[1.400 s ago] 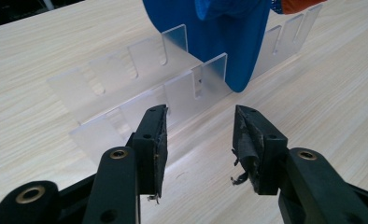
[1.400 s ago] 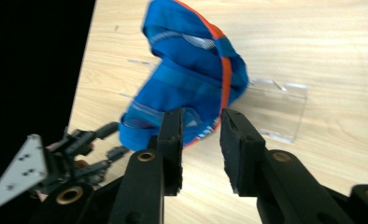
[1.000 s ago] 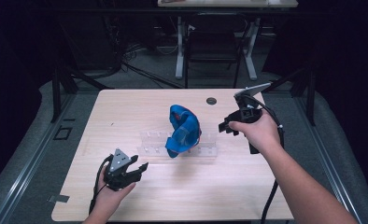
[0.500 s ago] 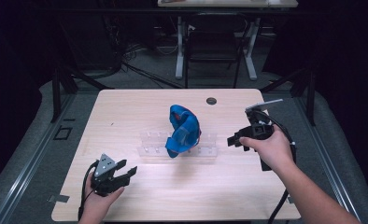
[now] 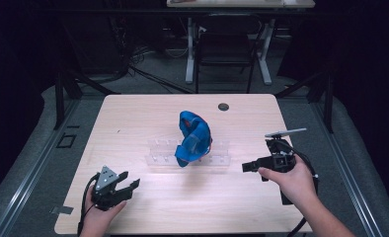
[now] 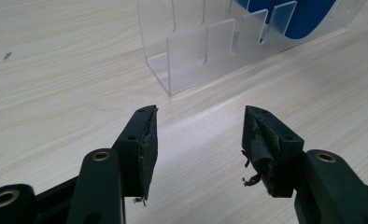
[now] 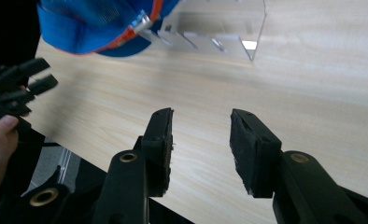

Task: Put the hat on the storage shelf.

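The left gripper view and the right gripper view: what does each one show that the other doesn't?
The left gripper view alone looks at the clear rack's upright slotted dividers from the end. The right gripper view alone catches the blue cap's orange trim and metal buckle, plus the left gripper across the table. Both share the wood tabletop, the rack, some of the blue cap, and their own open jaws.

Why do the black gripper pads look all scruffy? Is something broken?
The pad on the left gripper looks worn: the lining on one finger is frayed, with loose shreds hanging off its lower edge. Also odd is the blue cap, which sits tilted in the clear slotted rack rather than straight.
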{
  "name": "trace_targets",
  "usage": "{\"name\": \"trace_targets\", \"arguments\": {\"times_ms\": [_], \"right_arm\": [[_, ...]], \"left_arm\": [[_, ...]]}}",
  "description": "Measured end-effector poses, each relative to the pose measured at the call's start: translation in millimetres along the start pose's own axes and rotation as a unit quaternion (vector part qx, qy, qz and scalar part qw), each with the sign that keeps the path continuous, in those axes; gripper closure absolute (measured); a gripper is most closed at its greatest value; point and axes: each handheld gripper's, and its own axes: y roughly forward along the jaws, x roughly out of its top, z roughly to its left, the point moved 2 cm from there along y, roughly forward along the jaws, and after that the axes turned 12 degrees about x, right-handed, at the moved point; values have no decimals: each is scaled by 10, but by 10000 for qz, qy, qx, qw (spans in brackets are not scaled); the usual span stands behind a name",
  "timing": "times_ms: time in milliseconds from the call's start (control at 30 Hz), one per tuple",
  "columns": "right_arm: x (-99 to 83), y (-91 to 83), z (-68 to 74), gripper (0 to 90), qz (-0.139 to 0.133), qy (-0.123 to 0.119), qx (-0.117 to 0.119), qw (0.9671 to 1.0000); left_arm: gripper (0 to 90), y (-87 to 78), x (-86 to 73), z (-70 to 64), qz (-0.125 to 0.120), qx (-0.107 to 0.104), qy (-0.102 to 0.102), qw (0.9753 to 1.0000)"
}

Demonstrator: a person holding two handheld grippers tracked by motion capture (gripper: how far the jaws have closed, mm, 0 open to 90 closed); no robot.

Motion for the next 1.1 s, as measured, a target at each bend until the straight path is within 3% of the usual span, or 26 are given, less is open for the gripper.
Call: {"name": "trace_targets", "arguments": {"times_ms": [167, 267, 367, 567, 867, 1100], "right_arm": [[-118, 74, -74, 575, -44, 20, 33, 10000], [-229, 152, -141, 562, -147, -150, -32, 9998], [-312, 232, -221, 543, -312, -306, -2, 9990], [-465, 353, -406, 529, -611, -283, 28, 9977], [-590, 404, -585, 499, -981, -263, 42, 9948], [-644, 432, -658, 488, -1182, -422, -9, 9921]], "left_arm": [[457, 10, -22, 22, 68, 15, -38, 10000], [457, 28, -47, 22, 88, 3, -66, 9999], [455, 24, -51, 19, 105, -9, -95, 9999], [453, 47, -68, 11, 139, -49, -117, 9998], [451, 67, -82, -2, 128, -61, -145, 9998], [449, 74, -87, -9, 129, -76, -149, 9998]]}}
